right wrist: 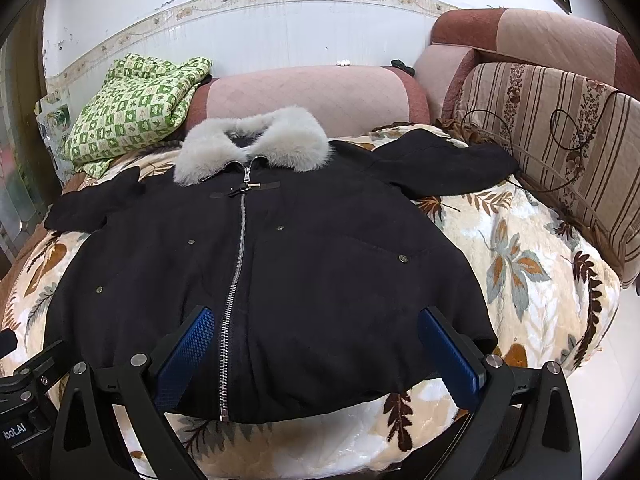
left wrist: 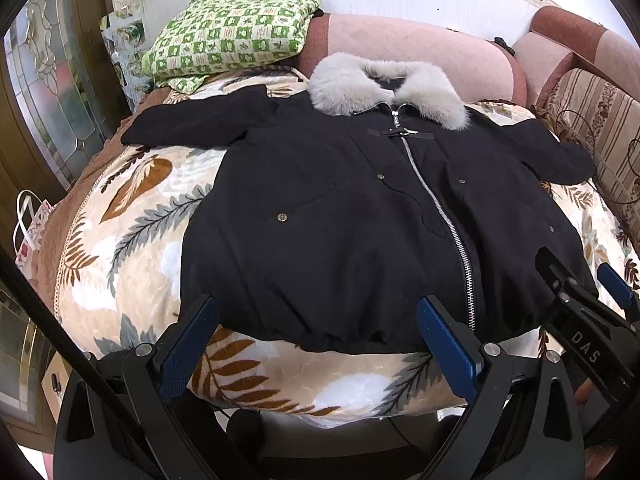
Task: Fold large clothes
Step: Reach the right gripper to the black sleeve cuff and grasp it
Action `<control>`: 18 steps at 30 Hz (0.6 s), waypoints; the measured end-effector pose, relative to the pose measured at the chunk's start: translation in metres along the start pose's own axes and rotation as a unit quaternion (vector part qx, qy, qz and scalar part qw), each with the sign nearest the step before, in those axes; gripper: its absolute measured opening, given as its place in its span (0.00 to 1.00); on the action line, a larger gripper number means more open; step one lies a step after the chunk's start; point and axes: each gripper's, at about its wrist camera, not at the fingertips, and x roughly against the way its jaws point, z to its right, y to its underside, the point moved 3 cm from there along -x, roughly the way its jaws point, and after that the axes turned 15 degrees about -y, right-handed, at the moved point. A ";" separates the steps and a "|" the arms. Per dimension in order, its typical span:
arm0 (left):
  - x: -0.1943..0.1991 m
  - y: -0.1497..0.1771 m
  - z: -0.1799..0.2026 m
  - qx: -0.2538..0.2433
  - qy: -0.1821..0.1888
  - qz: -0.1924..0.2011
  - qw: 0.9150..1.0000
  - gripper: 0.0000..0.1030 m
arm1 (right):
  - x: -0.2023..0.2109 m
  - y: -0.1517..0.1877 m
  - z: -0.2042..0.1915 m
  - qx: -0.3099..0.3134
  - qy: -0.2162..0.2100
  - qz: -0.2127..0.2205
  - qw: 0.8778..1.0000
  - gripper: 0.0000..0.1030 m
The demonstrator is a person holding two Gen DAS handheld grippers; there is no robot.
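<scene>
Leaf-print blanket (right wrist: 520,264) on a sofa carries the black jacket (right wrist: 300,272), flat, zipped, unfolded.
Folding not started: both sleeves lie spread toward the upper left and upper right of the frame, fur collar (right wrist: 256,148) at the far end, hem nearest. Left hand-held gripper (left wrist: 316,340) and right hand-held gripper (right wrist: 316,348) sit over the hem, jaws apart, gripping nothing. Jacket back and the sofa's front edge are hidden; contact with the cloth is hard to judge.

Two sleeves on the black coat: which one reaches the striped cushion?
The sleeve on the right in the right wrist view; its cuff end lies against the striped cushion. The other sleeve ends on the leaf-print blanket, below the green checked bundle.
</scene>
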 end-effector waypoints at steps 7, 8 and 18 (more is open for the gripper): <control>-0.011 0.001 0.002 -0.002 -0.001 -0.015 1.000 0.96 | -0.003 -0.004 0.017 -0.015 0.020 0.003 1.000 1.00; -0.013 0.001 0.003 -0.003 0.000 -0.018 1.000 0.96 | -0.004 -0.005 0.020 -0.019 0.022 0.003 1.000 1.00; -0.041 0.008 0.008 0.012 0.039 -0.072 0.997 0.96 | -0.011 -0.023 0.060 -0.027 0.054 0.016 0.998 1.00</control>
